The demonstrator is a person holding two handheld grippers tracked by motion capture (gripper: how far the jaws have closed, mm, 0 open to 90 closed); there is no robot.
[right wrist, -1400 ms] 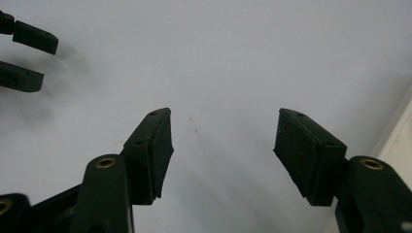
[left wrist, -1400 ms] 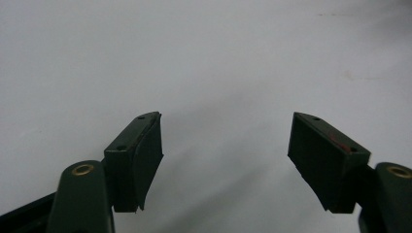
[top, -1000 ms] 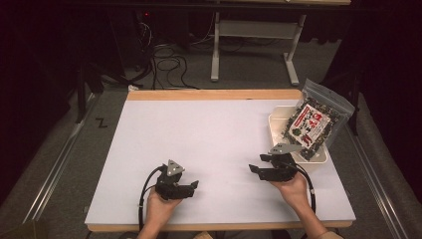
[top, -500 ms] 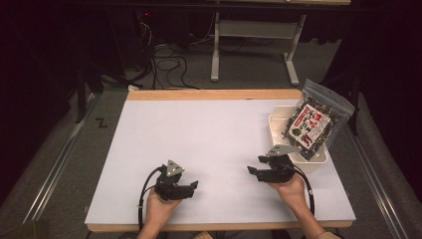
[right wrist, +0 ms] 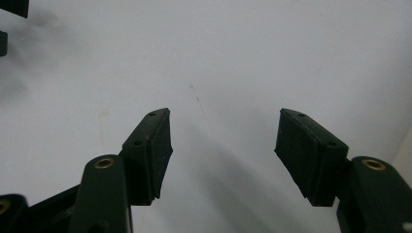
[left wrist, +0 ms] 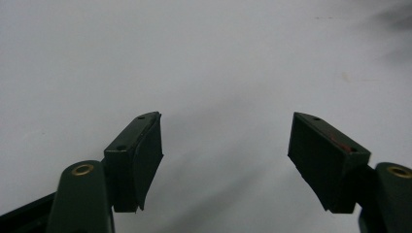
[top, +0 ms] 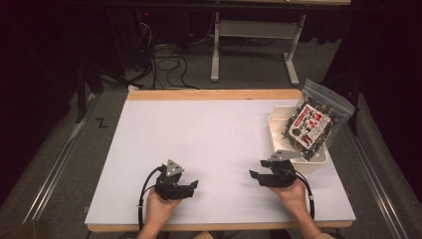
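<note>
Near the white rectangular plastic tub [top: 298, 162] holding a clear printed snack pouch [top: 312, 125], right gripper [top: 260, 177] and left gripper [top: 191, 187] rest empty, jaws apart, seemingly ready to reach

The print on the bag [top: 309, 125] leaning in the white tub [top: 274, 128] is too small for me to read, its contents just dark specks, and my forearms are cut off by the bottom edge.
</note>
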